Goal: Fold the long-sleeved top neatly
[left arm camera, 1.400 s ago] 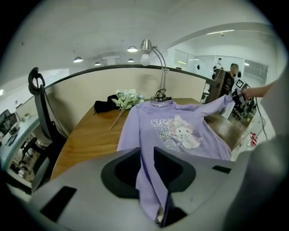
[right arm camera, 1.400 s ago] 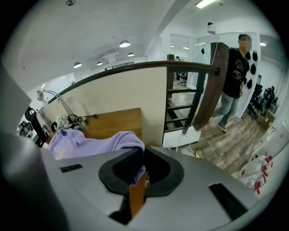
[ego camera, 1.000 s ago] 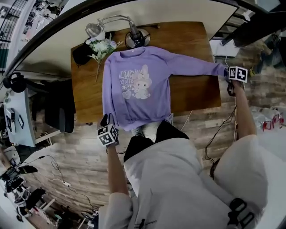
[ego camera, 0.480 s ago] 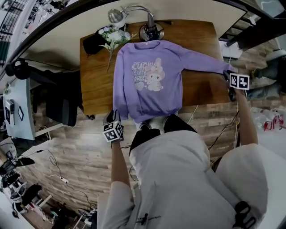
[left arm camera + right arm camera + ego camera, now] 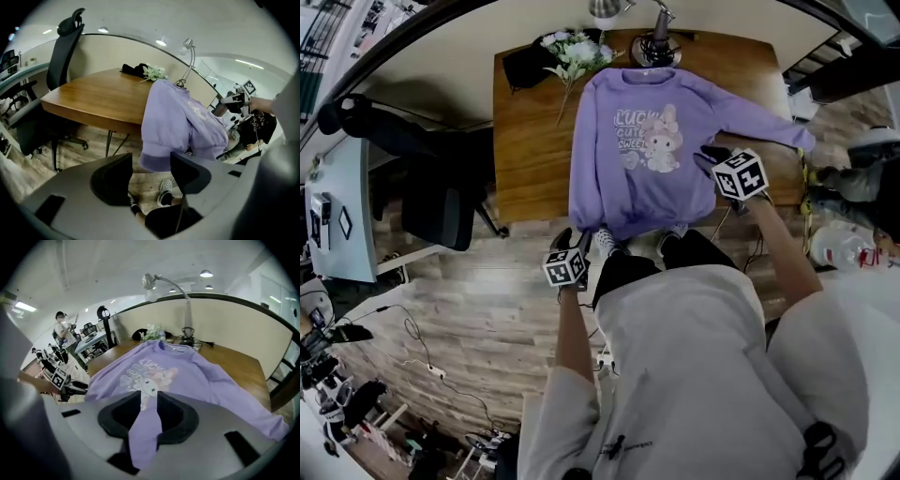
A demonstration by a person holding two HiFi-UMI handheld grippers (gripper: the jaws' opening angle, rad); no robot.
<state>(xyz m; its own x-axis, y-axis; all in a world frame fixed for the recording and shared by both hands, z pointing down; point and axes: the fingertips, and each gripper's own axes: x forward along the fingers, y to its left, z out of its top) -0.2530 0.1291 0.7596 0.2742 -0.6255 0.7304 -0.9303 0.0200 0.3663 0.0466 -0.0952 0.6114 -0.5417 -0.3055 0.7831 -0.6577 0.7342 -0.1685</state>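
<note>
Nearest, the left gripper (image 5: 150,162) has just opened its jaws; they stand apart and empty below the top (image 5: 647,178), whose hem overhangs the table (image 5: 530,141). The right gripper (image 5: 149,401) clamps the sleeve (image 5: 144,439). Soft, light and floppy: probably best pinched at cuffs and hem.

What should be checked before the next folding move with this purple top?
1. Right gripper has the sleeve: ok, its jaws are closed on the purple fabric.
2. Left gripper free to grab: ok, its jaws have just been opening and stand apart. The hem is ahead of them, not pinched.
3. Purple top fully on the table: not ok, the hem hangs over the near edge.
4. Where the other sleeve lies: cannot tell.
5. Flowers and lamp clear of the collar: cannot tell, they sit close to it.
</note>
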